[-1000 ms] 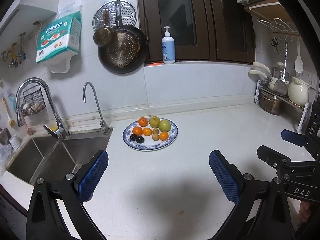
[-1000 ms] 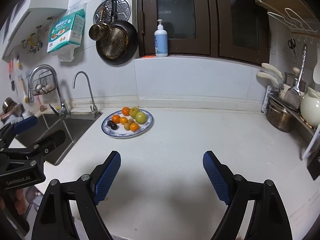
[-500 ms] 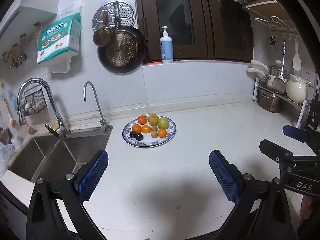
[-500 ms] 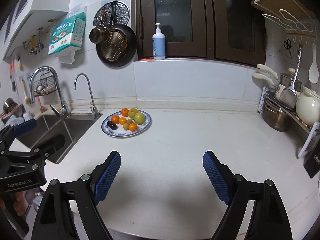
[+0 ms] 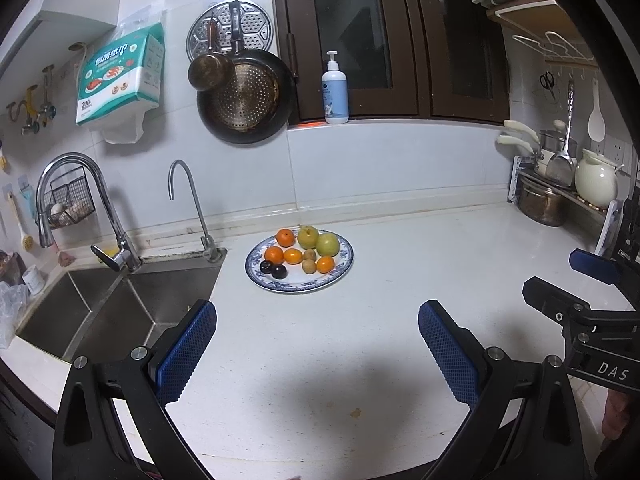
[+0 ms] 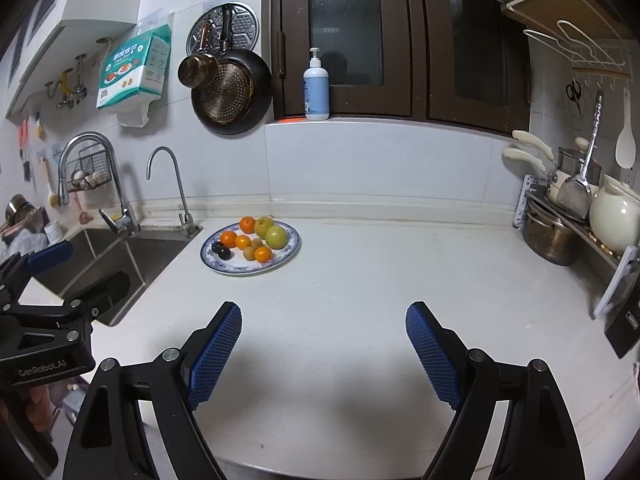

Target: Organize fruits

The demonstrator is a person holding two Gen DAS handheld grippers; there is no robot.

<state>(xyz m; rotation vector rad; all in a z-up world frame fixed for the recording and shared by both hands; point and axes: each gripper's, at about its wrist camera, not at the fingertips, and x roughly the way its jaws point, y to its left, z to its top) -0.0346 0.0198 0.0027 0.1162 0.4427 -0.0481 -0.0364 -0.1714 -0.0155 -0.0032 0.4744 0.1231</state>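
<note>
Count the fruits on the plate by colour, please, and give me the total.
Orange: 4
Green: 2
Brown: 2
Dark purple: 2
Total: 10 fruits, all on the plate

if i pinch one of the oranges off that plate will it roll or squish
Likely to roll: the oranges look round and sit loose among other fruit on the shallow plate. Probably firm enough for a gentle pinch, though nudging neighbours may scatter them.
</note>
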